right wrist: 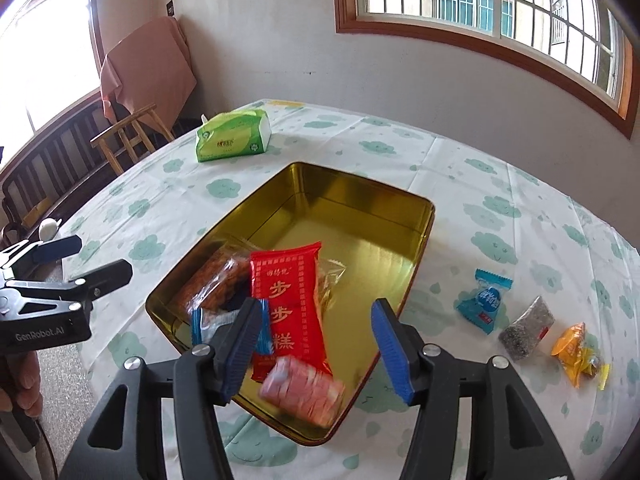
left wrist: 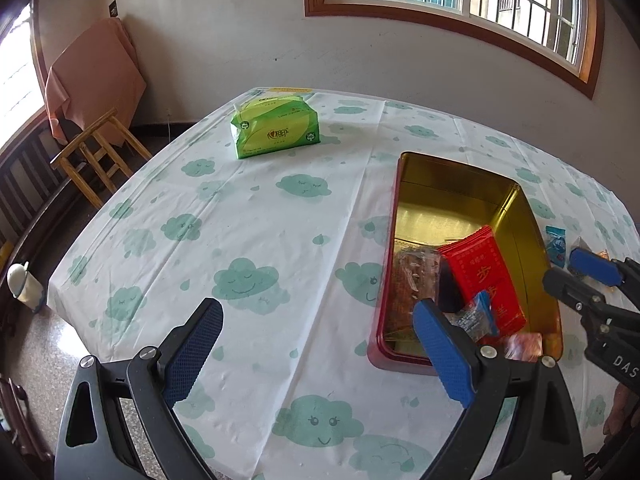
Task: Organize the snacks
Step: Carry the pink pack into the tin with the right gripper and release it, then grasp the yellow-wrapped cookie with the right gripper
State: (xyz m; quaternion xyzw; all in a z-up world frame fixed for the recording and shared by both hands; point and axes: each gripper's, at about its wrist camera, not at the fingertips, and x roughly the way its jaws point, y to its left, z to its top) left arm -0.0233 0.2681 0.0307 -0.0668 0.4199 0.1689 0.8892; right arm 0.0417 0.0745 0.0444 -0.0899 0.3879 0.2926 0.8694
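Note:
A gold-lined tin box (right wrist: 360, 204) (left wrist: 516, 216) sits on the table. Inside lie a red packet (right wrist: 290, 300) (left wrist: 482, 276), a brown snack bag (right wrist: 214, 284), a blue-edged packet (right wrist: 208, 326) and a blurred pink packet (right wrist: 304, 390) under my open, empty right gripper (right wrist: 316, 348). On the cloth right of the tin lie a blue candy packet (right wrist: 482, 300), a grey packet (right wrist: 526, 328) and an orange packet (right wrist: 578, 354). My left gripper (left wrist: 316, 348) is open and empty over the cloth left of the tin. It also shows in the right wrist view (right wrist: 86, 258).
A green tissue pack (left wrist: 276, 126) (right wrist: 232, 136) lies at the far side of the table. A wooden stool (left wrist: 96, 152) and a cloth-draped chair stand beyond the left edge. The cloud-print tablecloth (left wrist: 248, 216) covers the table.

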